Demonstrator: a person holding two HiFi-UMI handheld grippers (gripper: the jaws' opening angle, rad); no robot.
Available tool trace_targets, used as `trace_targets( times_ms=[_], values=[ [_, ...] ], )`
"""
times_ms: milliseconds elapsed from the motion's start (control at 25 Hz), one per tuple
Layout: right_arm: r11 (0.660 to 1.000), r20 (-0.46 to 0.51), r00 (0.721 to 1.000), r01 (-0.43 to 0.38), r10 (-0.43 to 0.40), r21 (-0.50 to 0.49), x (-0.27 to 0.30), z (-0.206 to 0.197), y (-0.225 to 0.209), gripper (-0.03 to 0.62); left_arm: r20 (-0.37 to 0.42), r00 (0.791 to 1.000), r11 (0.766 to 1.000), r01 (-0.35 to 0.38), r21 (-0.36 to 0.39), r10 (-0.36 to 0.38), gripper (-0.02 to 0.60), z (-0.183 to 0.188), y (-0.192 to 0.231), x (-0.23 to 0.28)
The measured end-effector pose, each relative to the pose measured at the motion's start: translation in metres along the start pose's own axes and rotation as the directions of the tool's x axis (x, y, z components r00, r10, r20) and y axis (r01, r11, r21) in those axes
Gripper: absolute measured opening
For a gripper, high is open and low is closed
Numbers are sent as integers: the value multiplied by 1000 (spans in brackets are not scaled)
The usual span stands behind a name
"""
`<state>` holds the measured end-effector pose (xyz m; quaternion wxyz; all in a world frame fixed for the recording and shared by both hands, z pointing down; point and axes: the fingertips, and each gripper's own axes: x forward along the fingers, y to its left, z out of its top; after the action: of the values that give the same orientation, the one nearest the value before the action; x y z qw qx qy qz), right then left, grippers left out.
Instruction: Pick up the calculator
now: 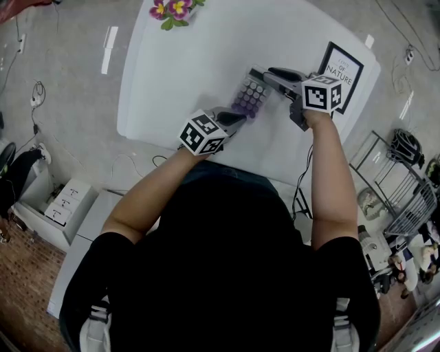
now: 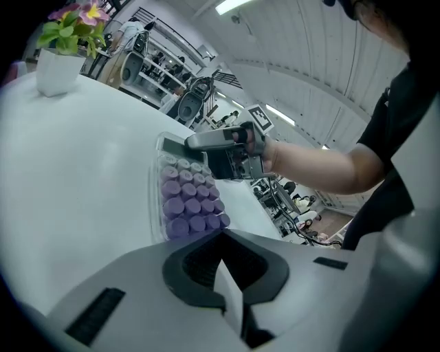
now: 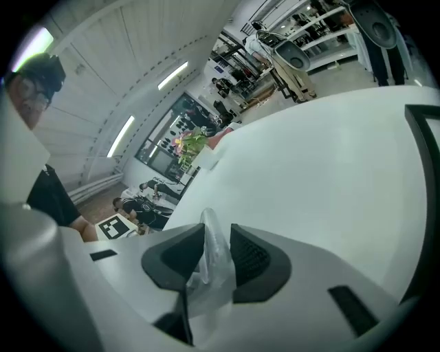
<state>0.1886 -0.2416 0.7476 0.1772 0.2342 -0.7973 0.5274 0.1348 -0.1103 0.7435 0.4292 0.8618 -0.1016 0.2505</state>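
Note:
A calculator (image 1: 249, 96) with purple keys, wrapped in clear plastic, lies on the white table (image 1: 179, 69). My right gripper (image 1: 257, 71) reaches its far end from the right. In the right gripper view the pads of that gripper (image 3: 216, 237) pinch a fold of the clear plastic (image 3: 214, 265). My left gripper (image 1: 237, 118) is at the calculator's near end. In the left gripper view the calculator (image 2: 189, 199) lies just ahead of the left gripper (image 2: 223, 237), whose jaws meet with nothing visible between them. The right gripper (image 2: 196, 141) shows at the calculator's far edge.
A white pot of pink and yellow flowers (image 1: 175, 10) stands at the table's far edge. A black-framed print (image 1: 342, 72) lies at the right corner. A wire rack (image 1: 405, 192) and cables are on the floor to the right.

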Motion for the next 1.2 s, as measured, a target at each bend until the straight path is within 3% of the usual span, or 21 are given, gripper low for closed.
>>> trace_targets(
  times_ms=[200,520,880,1200],
  values=[
    [998,-59,997,-50,51,26,10,-12,6,132,-7,1000,1000,3,23,-3,15,0,-2,5],
    [995,-18,998,-58,60,82,15,-10,11,123,0,1000,1000,20,19,-20,15,0,-3,0],
    [999,57,998,-35,33,34,8,-4,20,113,10,1000,999,23,45,-24,15,-2,-3,-2],
    [998,129,992,14,-7,-54,-34,10,35,110,41,999,998,28,61,-30,15,13,-17,-16]
  ],
)
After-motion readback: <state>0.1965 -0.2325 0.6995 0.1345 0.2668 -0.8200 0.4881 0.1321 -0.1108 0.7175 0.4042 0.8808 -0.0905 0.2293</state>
